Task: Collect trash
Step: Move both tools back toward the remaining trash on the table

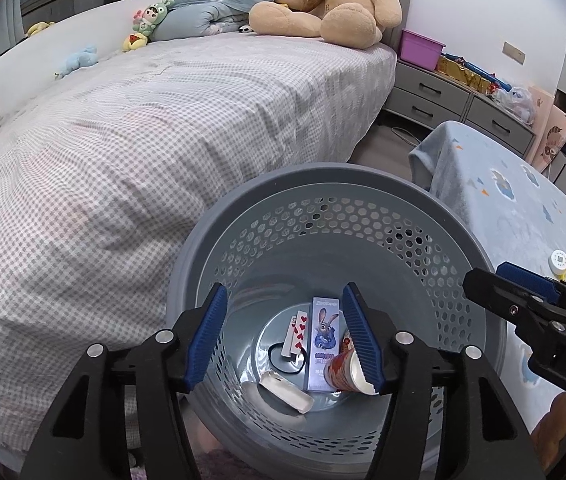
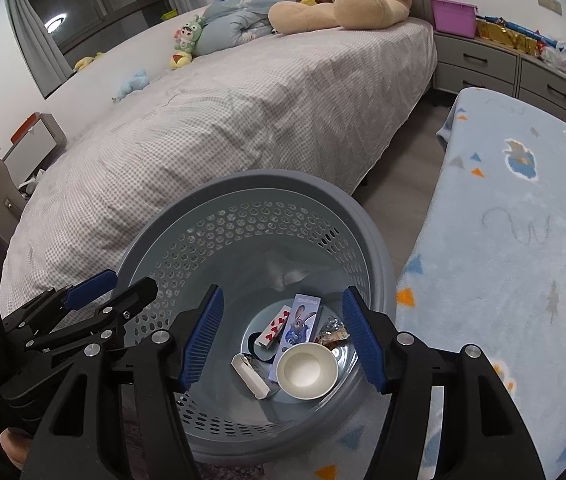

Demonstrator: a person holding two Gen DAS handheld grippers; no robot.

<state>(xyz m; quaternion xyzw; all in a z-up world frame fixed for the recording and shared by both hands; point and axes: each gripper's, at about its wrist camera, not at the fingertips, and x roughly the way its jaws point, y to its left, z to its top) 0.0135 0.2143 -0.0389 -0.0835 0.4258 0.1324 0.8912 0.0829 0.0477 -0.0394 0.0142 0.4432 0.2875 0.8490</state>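
Checked bed (image 1: pixel 131 140) beside grey bin (image 1: pixel 495 280).

Baskets: I count 1, grey perforated bin (image 2: pixel 259 216)
Paper cups: 1 (image 2: pixel 307 370) in the bin
Zootopia boxes: 1 (image 2: pixel 301 322)
Playing-card packs: 1 (image 2: pixel 273 329)
White blocks: 1 (image 2: pixel 250 376)
Foil wrappers: I see 1 (image 2: pixel 333 334)
Grippers: 2, left gripper (image 1: pixel 285 334), right gripper (image 2: pixel 281 336)
Big teddy bears: 1 (image 1: pixel 323 4)
Small plush toys on bed: 4 I can make out
Purple tubs: 1 (image 1: pixel 421 49)
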